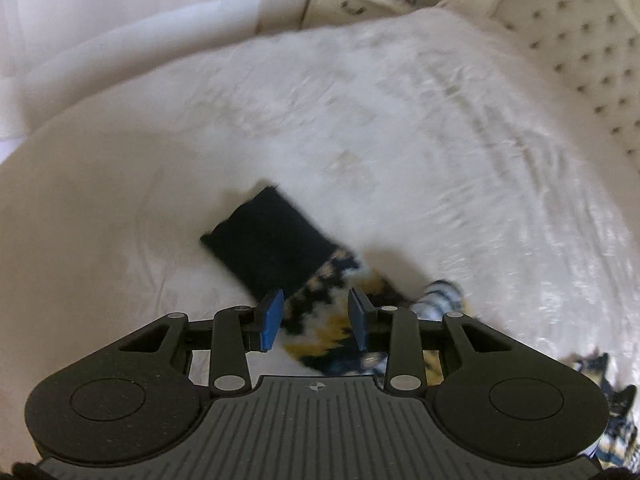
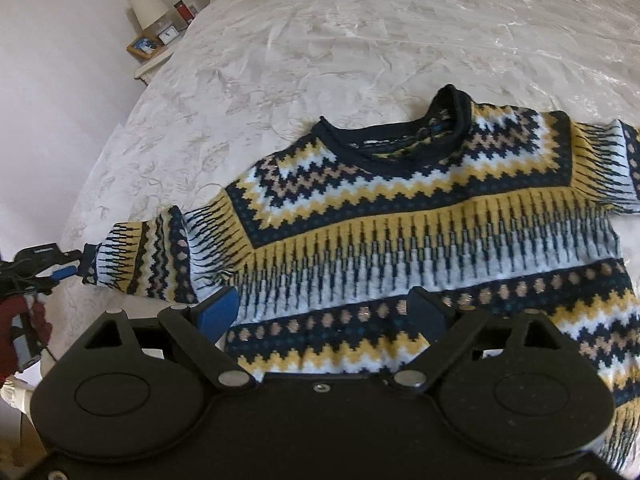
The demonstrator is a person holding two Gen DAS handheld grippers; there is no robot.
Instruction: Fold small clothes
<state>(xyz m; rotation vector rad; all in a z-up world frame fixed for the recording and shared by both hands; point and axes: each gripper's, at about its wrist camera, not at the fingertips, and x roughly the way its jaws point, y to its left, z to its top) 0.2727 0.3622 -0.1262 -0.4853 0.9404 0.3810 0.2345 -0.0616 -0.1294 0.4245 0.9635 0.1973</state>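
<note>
My left gripper (image 1: 316, 320), jaws apart, straddles the sweater (image 2: 420, 216) sleeve's dark cuff (image 1: 268, 240) at lower centre; I should pinch it squarely. My right gripper (image 2: 324, 316) hovers wide open.

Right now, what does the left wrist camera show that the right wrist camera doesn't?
Only the left wrist view shows the tufted headboard and the sleeve's dark cuff lying ahead of the left fingers. Only the right wrist view shows the sweater's neckline, its whole patterned front, and a lamp. Both show the patterned sweater on the white bedspread.
</note>
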